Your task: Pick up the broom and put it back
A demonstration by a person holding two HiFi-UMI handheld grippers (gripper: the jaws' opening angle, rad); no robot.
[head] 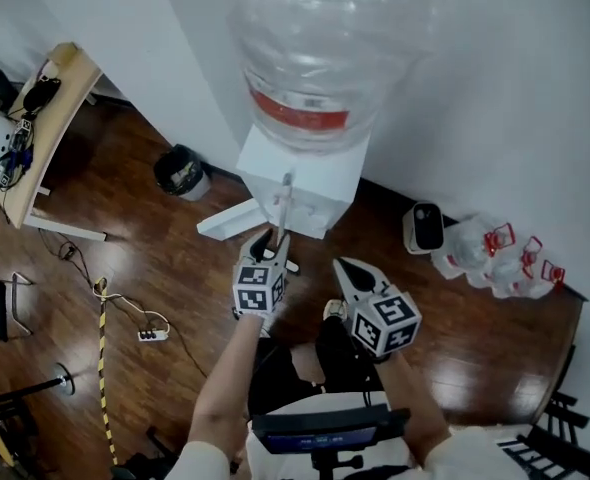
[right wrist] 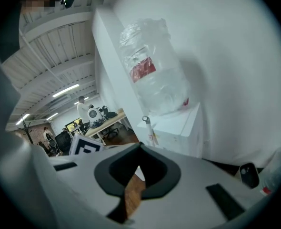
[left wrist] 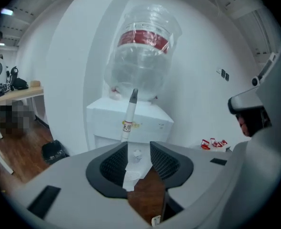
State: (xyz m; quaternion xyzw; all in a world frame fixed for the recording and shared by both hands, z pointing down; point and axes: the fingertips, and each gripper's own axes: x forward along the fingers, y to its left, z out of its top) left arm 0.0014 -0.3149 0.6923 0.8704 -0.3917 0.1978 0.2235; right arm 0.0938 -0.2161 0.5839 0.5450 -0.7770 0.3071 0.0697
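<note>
- The broom handle stands against the water dispenser, just beyond the left gripper, whose jaws are spread apart.
- The right gripper, to the right, is clenched on nothing.

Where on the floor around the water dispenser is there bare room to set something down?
Bare floor between the bin and table leg, and before the empty bottles. Crowded at left: power strip and striped tape.

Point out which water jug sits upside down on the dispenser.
The large clear jug with the red label, neck down on the white dispenser; the other jugs lie on the floor by the wall.
</note>
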